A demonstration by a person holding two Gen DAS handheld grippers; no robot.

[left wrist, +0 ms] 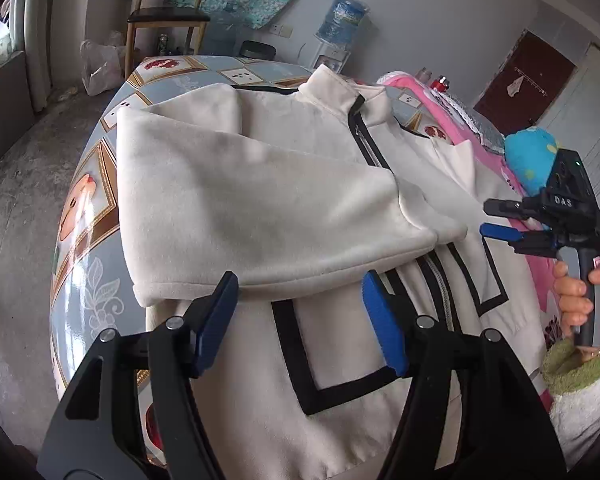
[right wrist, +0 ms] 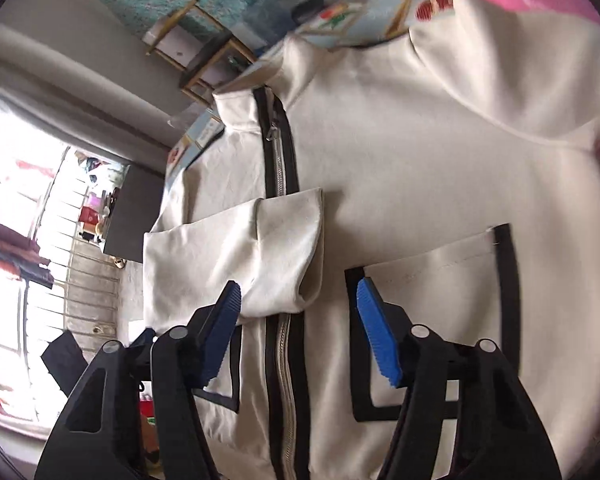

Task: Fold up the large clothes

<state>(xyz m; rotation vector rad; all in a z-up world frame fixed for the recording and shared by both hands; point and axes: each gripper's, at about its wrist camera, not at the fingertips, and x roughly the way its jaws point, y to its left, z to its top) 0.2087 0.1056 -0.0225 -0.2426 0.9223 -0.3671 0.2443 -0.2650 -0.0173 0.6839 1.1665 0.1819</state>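
One cream jacket [left wrist: 332,136] is lying zipped and front-up on the patterned table [left wrist: 88,216], filling the space ahead of both sets of jaws. One sleeve [left wrist: 260,216] is already lying folded across the chest, its cuff end sitting just ahead of the left gripper [left wrist: 300,280] and crossing the zipper [right wrist: 278,168]. The other sleeve [right wrist: 500,80] is lying spread out far ahead of the right gripper [right wrist: 298,292], toward the pink cloth [left wrist: 416,88].

Left gripper is hovering above the folded sleeve's hem, jaws wide apart, holding nothing. Right gripper is hovering above the lower front, jaws spread and empty, straddling the zipper with a black-outlined pocket [right wrist: 440,312] under its right jaw. In the left wrist view its fingers look closer together, so I'm trusting its own camera.

Step in hand, as I'm reading it: first sleeve is done, second sleeve is pending. Next move is likely calling for the right gripper reaching forward past the pocket, pinching that sleeve near its cuff, and carrying it across the chest onto the first. Risk: dragging the body fabric along.
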